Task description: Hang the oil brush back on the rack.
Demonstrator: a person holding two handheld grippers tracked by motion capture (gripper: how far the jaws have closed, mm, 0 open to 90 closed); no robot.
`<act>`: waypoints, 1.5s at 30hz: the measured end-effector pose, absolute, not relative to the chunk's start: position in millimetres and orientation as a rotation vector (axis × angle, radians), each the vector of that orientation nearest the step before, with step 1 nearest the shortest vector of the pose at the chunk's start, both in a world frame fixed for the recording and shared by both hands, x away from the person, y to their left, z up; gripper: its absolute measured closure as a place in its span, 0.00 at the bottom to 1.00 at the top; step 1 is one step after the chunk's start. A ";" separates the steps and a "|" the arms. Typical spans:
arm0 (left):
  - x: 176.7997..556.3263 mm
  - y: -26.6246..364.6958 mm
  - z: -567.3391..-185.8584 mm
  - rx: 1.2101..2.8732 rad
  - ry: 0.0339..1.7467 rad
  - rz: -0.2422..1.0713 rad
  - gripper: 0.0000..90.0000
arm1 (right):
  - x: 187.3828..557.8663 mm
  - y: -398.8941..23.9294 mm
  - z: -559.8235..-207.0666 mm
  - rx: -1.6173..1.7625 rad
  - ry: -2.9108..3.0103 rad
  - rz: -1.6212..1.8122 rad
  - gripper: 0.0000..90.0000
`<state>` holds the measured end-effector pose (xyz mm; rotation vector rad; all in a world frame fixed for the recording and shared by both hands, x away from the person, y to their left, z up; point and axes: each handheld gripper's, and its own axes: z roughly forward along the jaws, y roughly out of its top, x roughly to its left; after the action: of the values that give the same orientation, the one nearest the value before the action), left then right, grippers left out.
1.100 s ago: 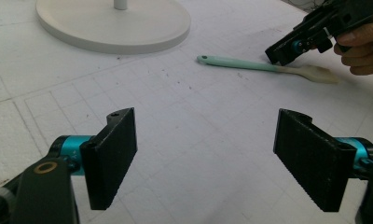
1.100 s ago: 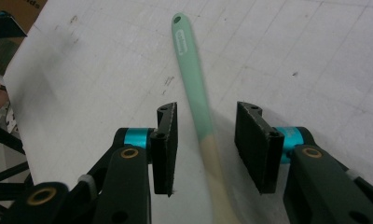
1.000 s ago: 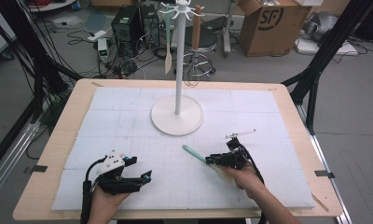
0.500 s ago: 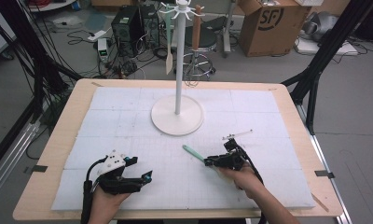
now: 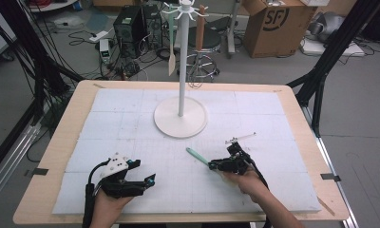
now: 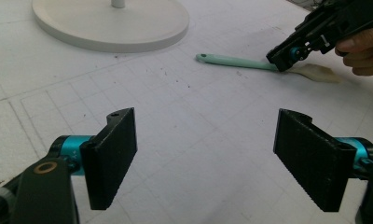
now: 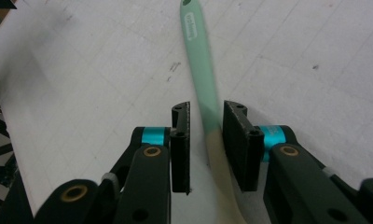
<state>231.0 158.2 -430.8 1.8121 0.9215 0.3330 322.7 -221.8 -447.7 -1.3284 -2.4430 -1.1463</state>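
A: Starting big: what is lying on the table point(image 5: 60, 142)?

B: A white foam mat point(image 5: 131, 118) is covering it, and the white stand point(image 5: 180, 116) with hooks is standing at the middle of the far half, already carrying two utensils. Nearer the person, the mint-handled spatula point(image 5: 196, 155) is lying flat on the mat, well apart from the stand's base.

A: And the grippers?

B: The left gripper point(image 6: 205, 154) is idling with jaws spread wide, nothing between them. The right gripper point(image 7: 206, 140) is straddling the spatula where the green handle meets the pale blade; its jaws have just been closing and are standing narrow, one pad at the handle, the other still showing a sliver of gap.

A: How will it handle?

B: Probably light, with a stiff, smooth handle and a bendy blade. I'd be gripping the handle, not the blade, leaving the hole end free.
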 end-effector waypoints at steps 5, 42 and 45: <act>230.8 158.7 -430.2 1.811 0.920 0.335 0.24 | 325.9 -224.6 -450.3 -1.323 -2.433 -1.152 0.89; 232.9 160.4 -431.7 1.809 0.929 0.337 0.25 | 316.6 -226.5 -448.7 -1.385 -2.425 -1.275 0.93; 233.0 159.9 -431.9 1.811 0.928 0.334 0.25 | 317.3 -227.2 -448.8 -1.392 -2.398 -1.286 0.93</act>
<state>233.0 159.9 -431.9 1.8106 0.9285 0.3337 317.3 -227.2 -448.8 -1.3921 -2.3978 -1.2857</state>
